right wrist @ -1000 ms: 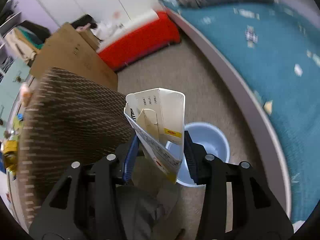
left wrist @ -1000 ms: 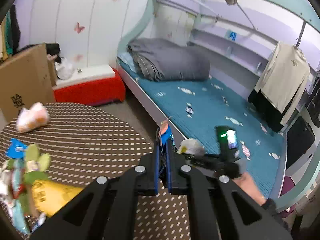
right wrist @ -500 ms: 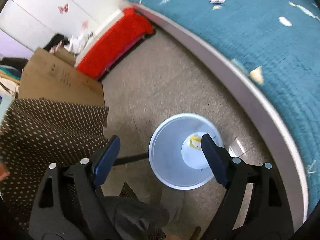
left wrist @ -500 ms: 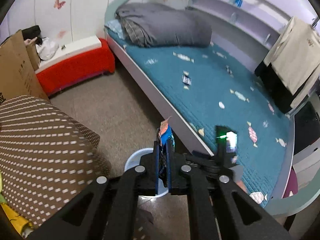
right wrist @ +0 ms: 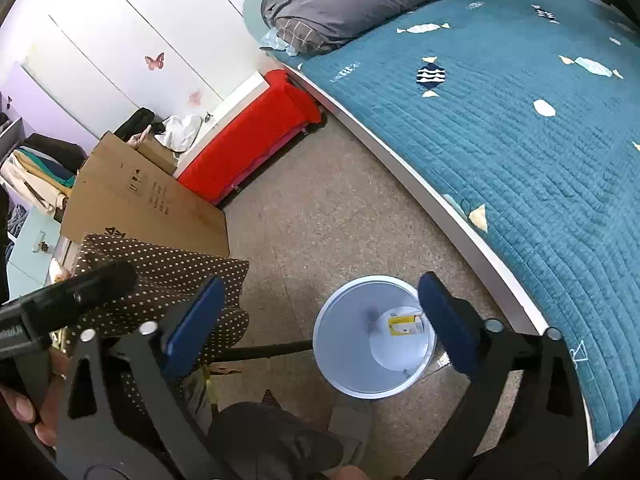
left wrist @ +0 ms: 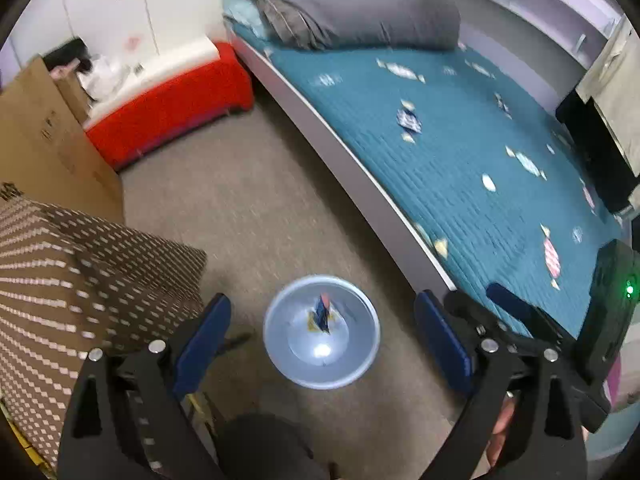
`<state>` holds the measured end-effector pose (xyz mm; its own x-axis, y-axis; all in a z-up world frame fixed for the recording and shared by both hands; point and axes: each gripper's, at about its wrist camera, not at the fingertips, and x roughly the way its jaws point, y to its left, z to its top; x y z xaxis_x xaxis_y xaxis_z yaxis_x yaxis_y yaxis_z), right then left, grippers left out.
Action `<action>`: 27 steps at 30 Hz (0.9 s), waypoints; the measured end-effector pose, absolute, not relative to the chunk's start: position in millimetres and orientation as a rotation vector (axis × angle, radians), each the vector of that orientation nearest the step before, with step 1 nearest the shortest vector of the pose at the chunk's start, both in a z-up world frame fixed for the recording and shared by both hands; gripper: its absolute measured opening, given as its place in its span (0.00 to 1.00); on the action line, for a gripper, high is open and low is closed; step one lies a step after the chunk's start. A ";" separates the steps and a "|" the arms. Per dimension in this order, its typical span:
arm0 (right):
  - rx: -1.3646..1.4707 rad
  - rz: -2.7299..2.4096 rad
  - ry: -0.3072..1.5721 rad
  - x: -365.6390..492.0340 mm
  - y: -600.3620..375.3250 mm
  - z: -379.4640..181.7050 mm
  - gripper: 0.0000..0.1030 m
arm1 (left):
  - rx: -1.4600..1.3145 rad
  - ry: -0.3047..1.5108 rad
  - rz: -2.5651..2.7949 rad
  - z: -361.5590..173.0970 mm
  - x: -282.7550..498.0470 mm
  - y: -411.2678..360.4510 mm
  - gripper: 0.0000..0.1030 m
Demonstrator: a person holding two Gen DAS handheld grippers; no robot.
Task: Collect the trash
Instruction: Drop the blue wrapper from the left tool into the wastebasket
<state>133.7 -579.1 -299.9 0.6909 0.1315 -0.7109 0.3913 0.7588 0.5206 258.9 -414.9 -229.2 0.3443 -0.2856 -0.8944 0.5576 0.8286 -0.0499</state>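
Both grippers, left (left wrist: 322, 334) and right (right wrist: 318, 320), gape empty above the bin (left wrist: 352, 376) holding wrappers (left wrist: 322, 312).

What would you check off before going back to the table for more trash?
1. Left tool empty: ok, jaws wide apart, nothing between them.
2. Right tool empty: ok, also open and holding nothing.
3. Trash landed in the bin: ok, a white and yellow box lies at the bottom; the left view shows a small blue wrapper within the bin's opening, blurred.
4. Bin upright on the floor: ok.
5. Spilled trash around the bin: ok on the floor that shows; part is hidden by the tools.
6. More trash on the dotted table: cannot tell, only its edge shows.
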 end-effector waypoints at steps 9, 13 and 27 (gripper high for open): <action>0.609 -0.221 0.762 124.0 -550.6 -258.7 0.94 | 0.207 0.991 -0.533 -189.5 242.9 -377.4 0.89; 0.541 -0.214 0.704 116.6 -528.3 -224.9 0.94 | 0.168 0.929 -0.532 -165.6 227.4 -347.9 0.89; 0.357 -0.080 0.594 99.8 -415.9 -116.1 0.94 | 0.101 0.670 -0.470 -92.9 167.4 -227.0 0.90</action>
<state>99.8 -415.9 -116.1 0.8278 0.0277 -0.5604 0.1760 0.9356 0.3062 167.4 -227.0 -92.9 0.6834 -0.3869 -0.6191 0.4509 0.8906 -0.0589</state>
